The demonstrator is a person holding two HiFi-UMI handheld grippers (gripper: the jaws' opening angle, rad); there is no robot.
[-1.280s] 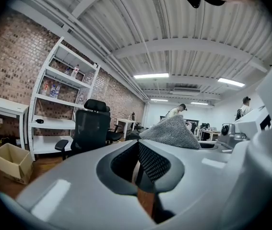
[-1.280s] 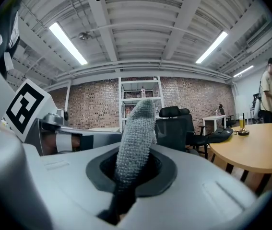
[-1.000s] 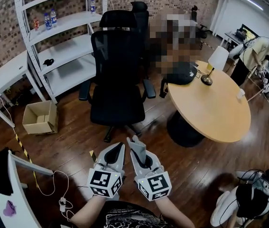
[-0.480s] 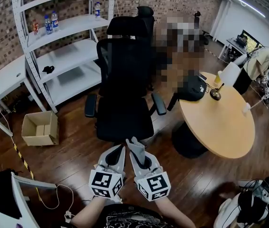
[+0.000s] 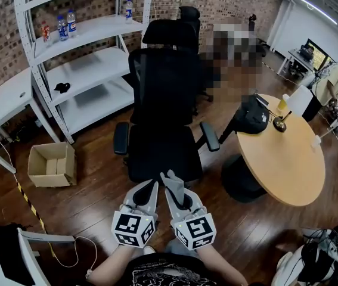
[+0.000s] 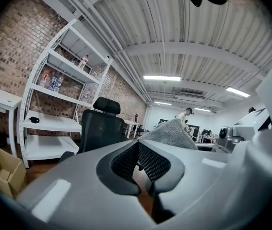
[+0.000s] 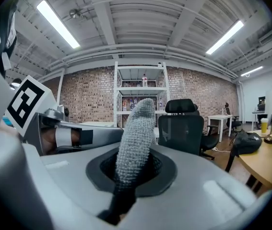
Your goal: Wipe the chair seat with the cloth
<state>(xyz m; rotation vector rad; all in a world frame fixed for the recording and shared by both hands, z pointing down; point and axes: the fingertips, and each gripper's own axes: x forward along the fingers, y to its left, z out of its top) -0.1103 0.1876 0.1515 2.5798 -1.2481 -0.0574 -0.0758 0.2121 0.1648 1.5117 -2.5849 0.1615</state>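
In front of the person a black office chair [image 5: 164, 88] stands on the wood floor, its seat [image 5: 164, 151] just ahead of both claws. The right claw [image 5: 174, 189] is clamped on a grey knitted cloth [image 7: 136, 128], which sticks up out of the jaws and does not touch the seat. The left claw [image 5: 149, 189] is close beside it, jaws together on nothing. There is a white shelf rack [image 5: 85, 58] back left, a cardboard box [image 5: 52, 163] on the floor and a round wooden desk [image 5: 282, 159] to the right.
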